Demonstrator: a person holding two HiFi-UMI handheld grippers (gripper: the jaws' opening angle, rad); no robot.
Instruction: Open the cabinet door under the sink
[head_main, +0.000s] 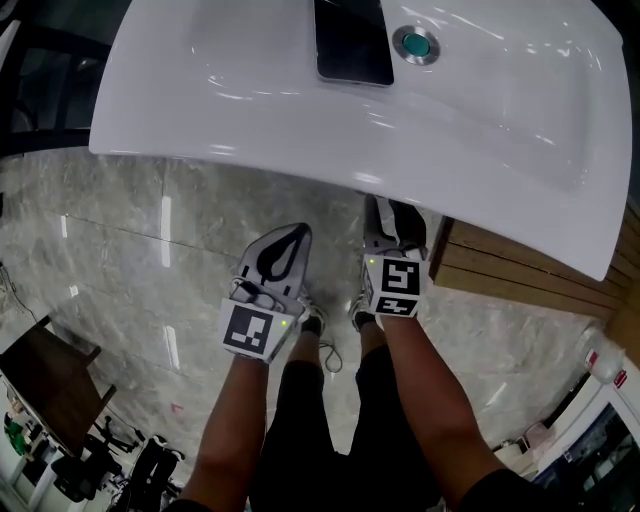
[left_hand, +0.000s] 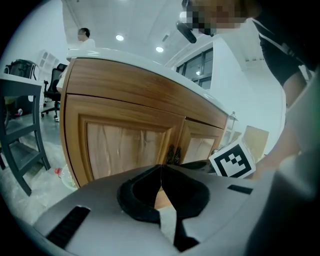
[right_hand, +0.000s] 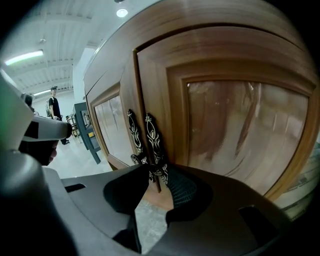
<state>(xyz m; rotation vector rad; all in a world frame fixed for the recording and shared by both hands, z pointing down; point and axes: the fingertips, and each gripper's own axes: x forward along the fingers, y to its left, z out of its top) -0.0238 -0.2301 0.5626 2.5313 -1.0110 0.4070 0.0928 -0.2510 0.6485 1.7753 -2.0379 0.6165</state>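
A wooden cabinet (left_hand: 125, 90) with two doors stands under the white sink (head_main: 250, 110). Two ornate black handles (left_hand: 173, 155) meet at its middle seam. In the right gripper view the right door (right_hand: 235, 125) fills the frame, and the lower end of its handle (right_hand: 153, 137) sits between the jaws of my right gripper (right_hand: 156, 176). The jaws stand partly open around it. The left door's handle (right_hand: 133, 135) is just beside it. My left gripper (left_hand: 161, 172) is shut on nothing and hangs back from the left door (left_hand: 127, 145). From above, the left gripper (head_main: 285, 250) and right gripper (head_main: 395, 228) point at the cabinet.
The sink's rim overhangs the doors, with a drain (head_main: 415, 45) and a dark faucet (head_main: 352, 40) on top. A grey chair (left_hand: 20, 130) stands left of the cabinet. A dark table (head_main: 50, 385) is at the lower left. My legs and shoes are on the marble floor (head_main: 120, 260).
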